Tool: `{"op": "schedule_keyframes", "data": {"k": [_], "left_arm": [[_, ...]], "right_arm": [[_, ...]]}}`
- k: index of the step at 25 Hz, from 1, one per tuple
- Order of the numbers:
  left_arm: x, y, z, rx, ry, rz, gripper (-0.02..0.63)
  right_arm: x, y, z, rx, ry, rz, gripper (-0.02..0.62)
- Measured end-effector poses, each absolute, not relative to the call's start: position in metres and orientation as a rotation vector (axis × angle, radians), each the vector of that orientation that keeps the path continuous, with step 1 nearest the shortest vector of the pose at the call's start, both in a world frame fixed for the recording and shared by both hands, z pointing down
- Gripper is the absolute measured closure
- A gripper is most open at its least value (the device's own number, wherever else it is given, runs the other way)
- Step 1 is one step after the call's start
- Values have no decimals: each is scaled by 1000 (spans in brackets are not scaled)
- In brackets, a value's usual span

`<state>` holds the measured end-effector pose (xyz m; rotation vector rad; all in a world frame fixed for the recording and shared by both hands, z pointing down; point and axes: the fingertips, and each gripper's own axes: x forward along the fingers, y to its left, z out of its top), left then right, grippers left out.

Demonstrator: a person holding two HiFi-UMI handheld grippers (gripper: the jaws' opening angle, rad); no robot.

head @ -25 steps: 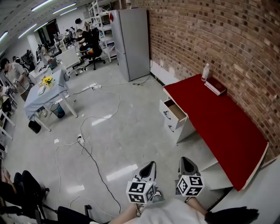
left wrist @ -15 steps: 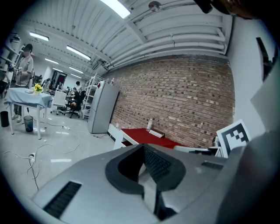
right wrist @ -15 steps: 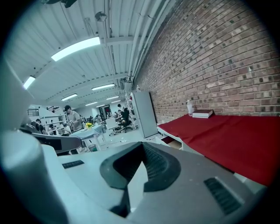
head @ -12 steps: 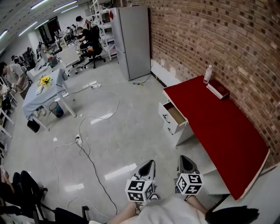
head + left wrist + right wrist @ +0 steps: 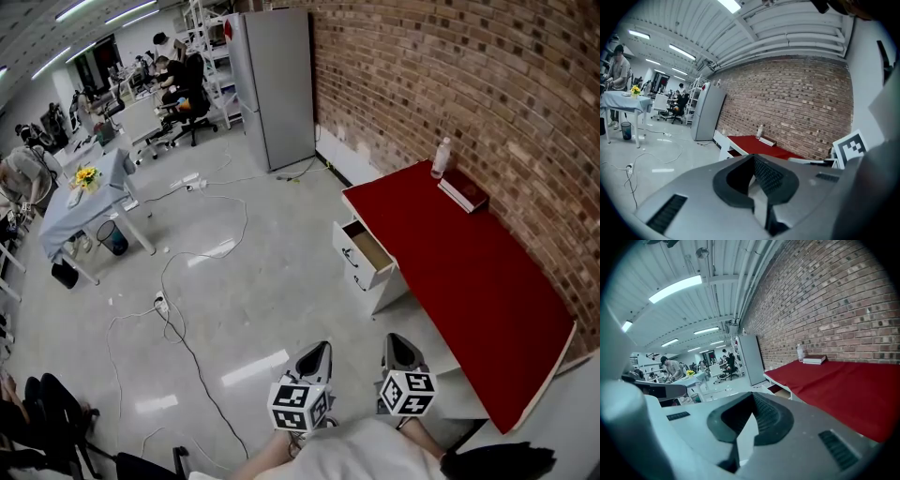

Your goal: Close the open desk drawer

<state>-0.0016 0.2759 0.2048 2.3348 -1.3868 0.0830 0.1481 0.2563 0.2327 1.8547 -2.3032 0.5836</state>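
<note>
Workroom with a pale glossy floor (image 5: 234,281); brick wall (image 5: 450,75) along the right side.

Large items:
- One grey cabinet (image 5: 277,80) at the wall's far end.
- One desk (image 5: 459,262) with a red top, set against the wall.
- One table (image 5: 89,202) under a blue cloth, far left.

Task item:
- One drawer (image 5: 364,246), uppermost at the desk's far end, pulled out toward the open floor. It looks bare inside, as far as can be told.
- One lower drawer (image 5: 367,279) beneath it appears shut.

Small items:
- One book (image 5: 464,190) and one bottle (image 5: 439,157), both on the desk's far end by the wall.
- Several cables (image 5: 178,319) on the floor; count uncertain.

Tools, two:
- Left gripper (image 5: 322,351) and right gripper (image 5: 397,341) sit side by side at the bottom of the head view, by the desk's near end and well apart from the drawer.
- Each has its jaws pressed together, with nothing between them.

Step in hand: approach; the drawer is not yet reached.

Next move, by judgement: walk forward along the desk, set one gripper against the drawer's front, and push squarely toward the desk until flush.
</note>
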Motion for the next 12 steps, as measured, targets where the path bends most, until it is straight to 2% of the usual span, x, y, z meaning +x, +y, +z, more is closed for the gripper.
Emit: {"op": "schedule_keyframes", "data": {"k": [12], "left_arm": [[-3, 215, 219, 2358, -1316, 106, 597]], "right_arm": [[155, 205, 252, 1908, -2217, 607, 597]]}}
